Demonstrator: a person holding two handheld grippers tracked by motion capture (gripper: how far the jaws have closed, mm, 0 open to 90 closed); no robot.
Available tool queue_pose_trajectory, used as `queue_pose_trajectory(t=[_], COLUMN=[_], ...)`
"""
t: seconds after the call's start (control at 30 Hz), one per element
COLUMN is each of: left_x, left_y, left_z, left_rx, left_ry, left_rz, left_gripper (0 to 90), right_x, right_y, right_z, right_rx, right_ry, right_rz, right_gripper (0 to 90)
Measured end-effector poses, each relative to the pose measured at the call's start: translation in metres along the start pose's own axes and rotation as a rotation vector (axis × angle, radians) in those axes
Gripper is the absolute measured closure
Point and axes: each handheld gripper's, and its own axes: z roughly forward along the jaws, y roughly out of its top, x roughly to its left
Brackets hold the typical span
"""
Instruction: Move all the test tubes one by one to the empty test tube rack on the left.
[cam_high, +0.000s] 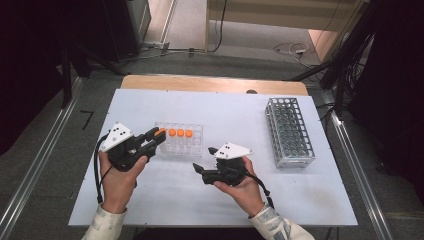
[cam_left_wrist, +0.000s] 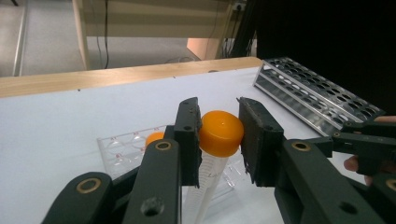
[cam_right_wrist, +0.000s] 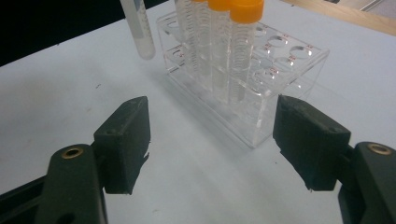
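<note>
Left tool clamped on capped tube, right tool wide open and empty.

Orange-capped tube (cam_left_wrist: 215, 140) is gripped just under its cap by the left tool (cam_high: 156, 136), held above the clear rack's (cam_high: 192, 146) 9 o'clock end. Three capped tubes (cam_high: 180, 133) are seated in that rack. Right tool (cam_high: 199, 170) is parked at the rack's 5 o'clock, nothing between its jaws. Metal rack (cam_high: 289, 131) is set well apart at 3 o'clock on the desk (cam_high: 240, 115).

A white-topped table (cam_high: 165, 200) with a wooden far edge carries a clear plastic tube rack (cam_high: 192, 142), just ahead of the left gripper (cam_high: 159, 136), and a metal rack (cam_high: 289, 131), apparently empty, well beyond the right gripper (cam_high: 198, 169).
</note>
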Motion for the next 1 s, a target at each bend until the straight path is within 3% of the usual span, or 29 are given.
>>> queue_pose_trajectory(t=[0.5, 1.0], left_x=[0.014, 0.03], left_y=[0.013, 0.019], left_z=[-0.002, 0.011], left_rx=[-0.03, -0.051], left_ry=[0.032, 0.072], left_rz=[-0.007, -0.011], left_gripper=[69.7, 69.7], right_x=[-0.005, -0.009], right_y=[-0.001, -0.002], right_z=[0.0, 0.0], right_rx=[0.005, 0.008], right_ry=[-0.007, -0.015], right_rz=[0.011, 0.027], right_gripper=[26.3, 26.3])
